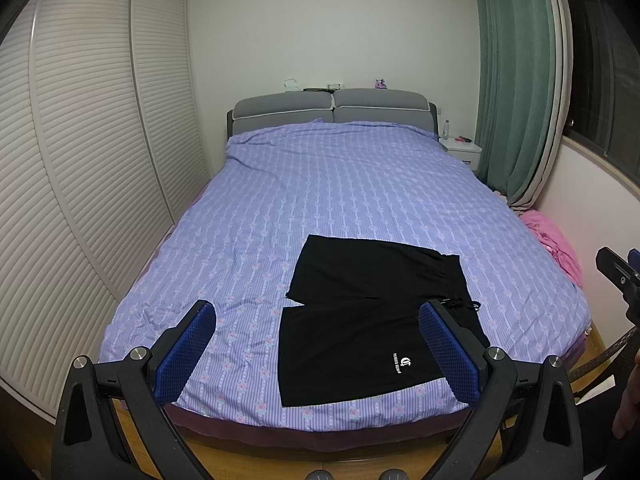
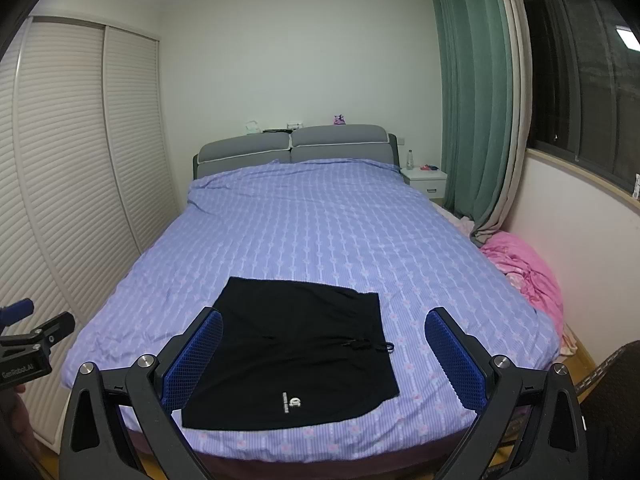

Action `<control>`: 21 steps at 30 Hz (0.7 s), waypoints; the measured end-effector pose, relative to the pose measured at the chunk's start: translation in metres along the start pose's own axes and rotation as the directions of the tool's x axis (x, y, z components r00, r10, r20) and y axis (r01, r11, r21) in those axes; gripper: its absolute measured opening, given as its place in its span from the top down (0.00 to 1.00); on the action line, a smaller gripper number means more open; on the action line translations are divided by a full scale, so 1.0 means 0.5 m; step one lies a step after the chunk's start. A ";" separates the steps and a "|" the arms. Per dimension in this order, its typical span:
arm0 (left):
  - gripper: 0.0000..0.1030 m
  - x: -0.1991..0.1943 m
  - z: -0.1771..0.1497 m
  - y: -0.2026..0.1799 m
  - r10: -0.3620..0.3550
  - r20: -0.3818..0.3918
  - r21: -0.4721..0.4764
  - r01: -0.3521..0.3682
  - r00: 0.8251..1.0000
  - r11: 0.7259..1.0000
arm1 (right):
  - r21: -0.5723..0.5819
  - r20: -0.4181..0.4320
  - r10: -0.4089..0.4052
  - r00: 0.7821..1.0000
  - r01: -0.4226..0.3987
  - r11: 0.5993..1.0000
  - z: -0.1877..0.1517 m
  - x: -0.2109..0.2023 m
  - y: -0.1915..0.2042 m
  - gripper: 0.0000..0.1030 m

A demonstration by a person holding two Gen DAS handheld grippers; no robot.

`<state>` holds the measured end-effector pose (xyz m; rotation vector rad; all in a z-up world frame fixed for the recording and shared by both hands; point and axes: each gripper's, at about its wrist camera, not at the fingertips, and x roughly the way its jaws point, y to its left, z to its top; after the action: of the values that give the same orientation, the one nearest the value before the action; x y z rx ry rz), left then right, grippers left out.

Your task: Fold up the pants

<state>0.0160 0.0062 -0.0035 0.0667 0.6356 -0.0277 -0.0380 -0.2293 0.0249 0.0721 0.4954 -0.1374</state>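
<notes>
Black shorts (image 1: 360,312) lie spread flat on the near end of the bed (image 1: 320,184), legs to the left, waistband and drawstring to the right, a white logo on the near leg. They also show in the right wrist view (image 2: 296,352). My left gripper (image 1: 320,340) is open and empty, held above the bed's foot edge, in front of the shorts. My right gripper (image 2: 324,352) is open and empty, also held back above the foot edge. Each gripper shows at the edge of the other's view.
The bed has a purple striped cover (image 2: 320,220) and grey headboard (image 2: 292,148). A louvred wardrobe (image 1: 80,160) runs along the left. A pink blanket (image 2: 524,268), green curtains (image 2: 472,100) and a white nightstand (image 2: 426,180) are on the right.
</notes>
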 end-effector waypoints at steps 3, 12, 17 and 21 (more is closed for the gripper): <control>0.00 0.000 0.000 0.000 0.000 0.000 -0.001 0.000 1.000 1.000 | 0.002 0.000 -0.002 1.000 0.002 1.000 0.000 0.000 -0.001 0.01; 0.00 0.008 0.006 -0.004 0.002 -0.006 -0.005 -0.002 1.000 1.000 | 0.001 -0.003 0.001 1.000 -0.001 1.000 0.001 0.007 -0.005 0.01; 0.00 0.017 0.014 -0.011 0.010 -0.014 -0.008 -0.010 1.000 1.000 | 0.000 -0.007 0.006 1.000 -0.006 1.000 0.003 0.012 -0.007 0.01; 0.00 0.021 0.018 -0.018 0.021 -0.020 -0.013 -0.021 1.000 1.000 | 0.000 -0.013 0.016 1.000 -0.016 1.000 0.005 0.019 -0.012 0.01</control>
<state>0.0294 -0.0037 -0.0029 0.0606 0.6544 -0.0029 -0.0295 -0.2364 0.0223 0.0767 0.5077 -0.1215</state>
